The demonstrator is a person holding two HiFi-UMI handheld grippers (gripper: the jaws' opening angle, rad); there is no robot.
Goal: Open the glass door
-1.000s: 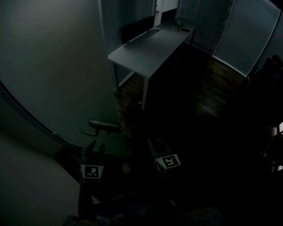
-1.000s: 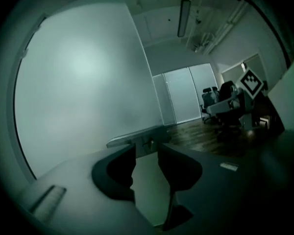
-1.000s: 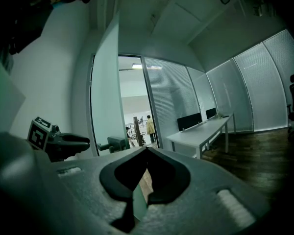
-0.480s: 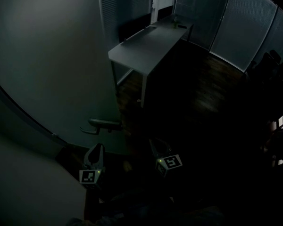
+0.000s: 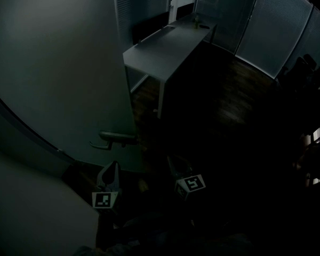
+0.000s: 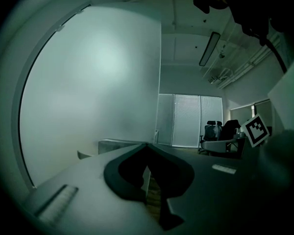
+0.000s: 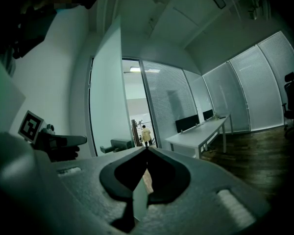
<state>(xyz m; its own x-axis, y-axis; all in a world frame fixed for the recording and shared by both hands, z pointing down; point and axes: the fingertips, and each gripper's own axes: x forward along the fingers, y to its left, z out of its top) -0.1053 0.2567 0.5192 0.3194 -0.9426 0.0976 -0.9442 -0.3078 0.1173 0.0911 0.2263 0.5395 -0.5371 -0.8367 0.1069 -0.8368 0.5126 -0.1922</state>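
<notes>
frosted glass door (image 5: 58, 63) fills the head view's left side, its lever handle (image 5: 114, 138) near its right edge; left gripper (image 5: 111, 169) below the handle, apart, jaws just closed on nothing; right gripper (image 5: 176, 167) beside it, clenched empty; desk (image 5: 165, 49) beyond.

frosted glass door (image 5: 58, 73): tall pale-grey leaf, upright, swung partly open, free edge toward the dark room. grey lever handle (image 5: 115, 138) sits horizontal near that edge, low on the leaf in the head view

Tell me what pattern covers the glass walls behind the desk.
Fine horizontal lines, like closed blinds, on the glass walls; clearest in the right gripper view.
</notes>
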